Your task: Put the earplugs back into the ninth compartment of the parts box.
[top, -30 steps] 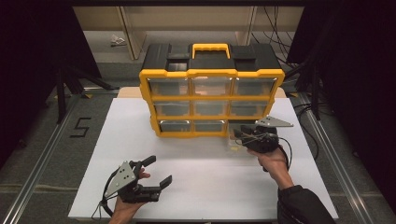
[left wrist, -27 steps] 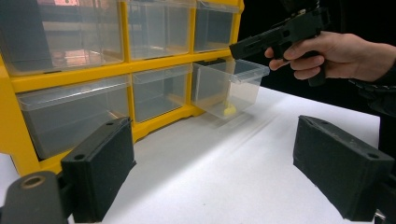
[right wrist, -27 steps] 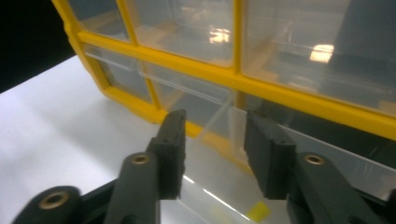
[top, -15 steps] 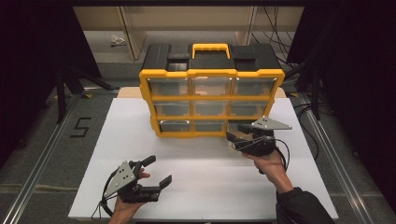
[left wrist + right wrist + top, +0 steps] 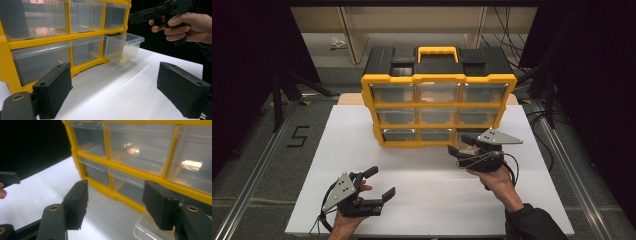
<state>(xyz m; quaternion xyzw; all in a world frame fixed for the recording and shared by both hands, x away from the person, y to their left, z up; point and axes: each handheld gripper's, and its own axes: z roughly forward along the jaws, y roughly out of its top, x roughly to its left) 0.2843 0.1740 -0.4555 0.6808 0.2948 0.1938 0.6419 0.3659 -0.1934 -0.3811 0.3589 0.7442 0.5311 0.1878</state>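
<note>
A yellow and black drawer cabinet point(image 5: 438, 92) with clear drawers stands at the back of the white table point(image 5: 427, 185). Its bottom right drawer point(image 5: 124, 46) is pulled out, with a small yellow piece point(image 5: 123, 60) lying inside. My right gripper point(image 5: 458, 145) hovers open just in front of that drawer, nothing between its jaws. In the right gripper view, the drawer's clear rim point(image 5: 146, 230) lies under the right-hand jaw. My left gripper point(image 5: 380, 183) is held open near the table's front left, pointing toward the cabinet and well apart from it.
The cabinet has a yellow carry handle point(image 5: 438, 50) on top. Metal rails point(image 5: 257, 160) run along both sides of the table. A shelf unit point(image 5: 412, 25) stands behind the cabinet, and cables point(image 5: 512, 22) hang at the back right. White table surface lies between the two grippers.
My right gripper has shifted slightly left and back toward the person, staying open. The left gripper has not moved.
</note>
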